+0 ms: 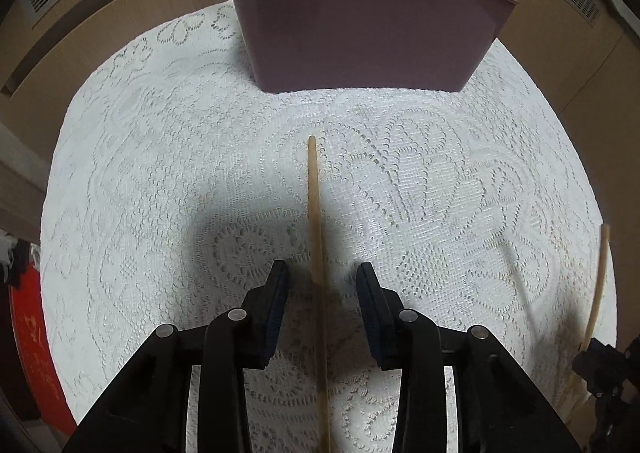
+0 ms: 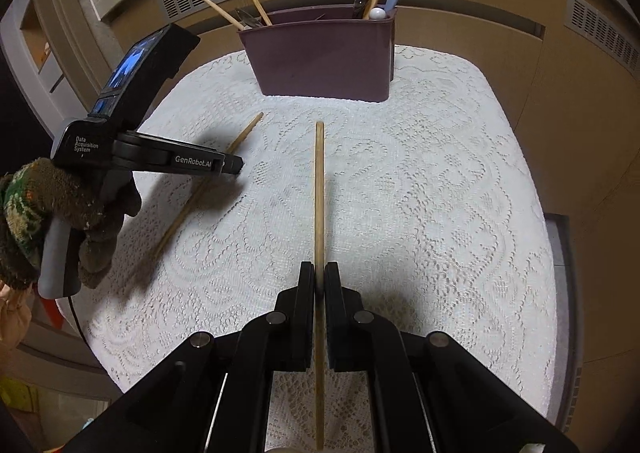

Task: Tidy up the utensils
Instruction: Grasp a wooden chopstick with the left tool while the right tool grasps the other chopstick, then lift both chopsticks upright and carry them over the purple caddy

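Closest to me, the right gripper (image 2: 319, 277) pinches one wooden chopstick (image 2: 319, 189), its pads pressed flat against the thin round stick. The left gripper (image 1: 322, 277) is spread wide, straddling a second chopstick (image 1: 314, 213) lying on the white lace tablecloth (image 1: 160, 173). I'd close slowly and squarely, since a smooth stick may roll on that bumpy weave. Farther back stands the purple plastic bin (image 1: 360, 21), smooth-walled, already holding chopsticks (image 2: 240, 9) and spoons (image 2: 376, 5).

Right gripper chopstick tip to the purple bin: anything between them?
Only bare lace tablecloth between chopstick tip and bin, per the right wrist view.
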The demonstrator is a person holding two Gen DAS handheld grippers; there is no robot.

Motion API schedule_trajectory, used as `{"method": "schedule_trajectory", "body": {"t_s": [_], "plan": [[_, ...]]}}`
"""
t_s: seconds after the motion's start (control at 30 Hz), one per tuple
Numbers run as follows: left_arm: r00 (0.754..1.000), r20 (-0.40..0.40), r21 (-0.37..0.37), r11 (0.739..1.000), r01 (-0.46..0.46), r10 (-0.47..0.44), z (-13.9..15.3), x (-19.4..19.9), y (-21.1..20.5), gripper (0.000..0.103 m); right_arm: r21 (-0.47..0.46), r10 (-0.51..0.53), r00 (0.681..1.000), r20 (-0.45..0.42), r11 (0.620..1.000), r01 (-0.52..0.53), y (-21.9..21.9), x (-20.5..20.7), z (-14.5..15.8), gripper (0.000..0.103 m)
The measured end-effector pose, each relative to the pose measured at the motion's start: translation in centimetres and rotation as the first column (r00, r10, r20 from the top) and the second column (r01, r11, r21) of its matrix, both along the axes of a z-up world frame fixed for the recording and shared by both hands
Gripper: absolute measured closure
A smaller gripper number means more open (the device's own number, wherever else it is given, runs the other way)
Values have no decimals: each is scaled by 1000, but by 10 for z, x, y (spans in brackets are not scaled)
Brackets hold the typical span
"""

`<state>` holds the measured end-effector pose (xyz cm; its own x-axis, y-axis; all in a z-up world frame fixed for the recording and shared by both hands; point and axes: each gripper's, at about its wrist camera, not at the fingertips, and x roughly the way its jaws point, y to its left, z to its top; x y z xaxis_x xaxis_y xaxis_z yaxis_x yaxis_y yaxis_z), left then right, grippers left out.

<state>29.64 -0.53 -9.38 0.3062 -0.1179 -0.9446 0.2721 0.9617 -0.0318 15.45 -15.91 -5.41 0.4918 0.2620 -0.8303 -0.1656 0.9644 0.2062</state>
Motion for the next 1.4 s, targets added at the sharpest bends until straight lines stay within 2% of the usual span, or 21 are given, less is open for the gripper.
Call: {"method": "schedule_trajectory", "body": {"t_s": [0.17, 0.23, 0.33, 0.6, 0.8, 0.97, 1.13, 1.23, 1.33, 1.4], "plan": [[999, 32, 22, 1000, -19, 19, 0, -1, -5, 70, 6, -3, 1000, -2, 1000, 3, 0, -3, 0, 98], [999, 52, 5, 1000, -16, 15, 1, -5, -6, 85, 7, -5, 1000, -6, 1000, 5, -1, -3, 0, 98], [998, 58, -27, 999, -24, 25, 3, -14, -3, 97, 3, -11, 1000, -9, 1000, 11, -2, -3, -1, 98], [995, 72, -182, 982, -49, 63, 7, -54, 6, 98, 31, -19, 999, -39, 999, 20, -7, -4, -10, 98], [986, 105, -356, 931, -85, 130, 31, -93, 21, 98, 46, -19, 998, -55, 999, 22, -13, -8, -13, 98], [969, 157, -447, 889, -102, 190, 51, -115, 43, 97, 44, -18, 995, -94, 999, 22, -14, -4, -20, 97], [948, 201, -489, 864, -122, 248, 64, -136, 65, 97, 31, 0, 996, -93, 1000, 3, -7, 1, -18, 97], [934, 236, -492, 862, -122, 267, 70, -143, 74, 97, 49, 6, 996, -88, 999, -2, -5, 3, -14, 97], [930, 243, -496, 859, -124, 274, 71, -148, 80, 97, 12, 30, 996, -82, 999, -29, 4, 7, -13, 97], [930, 243, -497, 859, -126, 277, 71, -150, 82, 97, -11, 61, 994, -92, 998, -63, 13, 11, -16, 93]]}}
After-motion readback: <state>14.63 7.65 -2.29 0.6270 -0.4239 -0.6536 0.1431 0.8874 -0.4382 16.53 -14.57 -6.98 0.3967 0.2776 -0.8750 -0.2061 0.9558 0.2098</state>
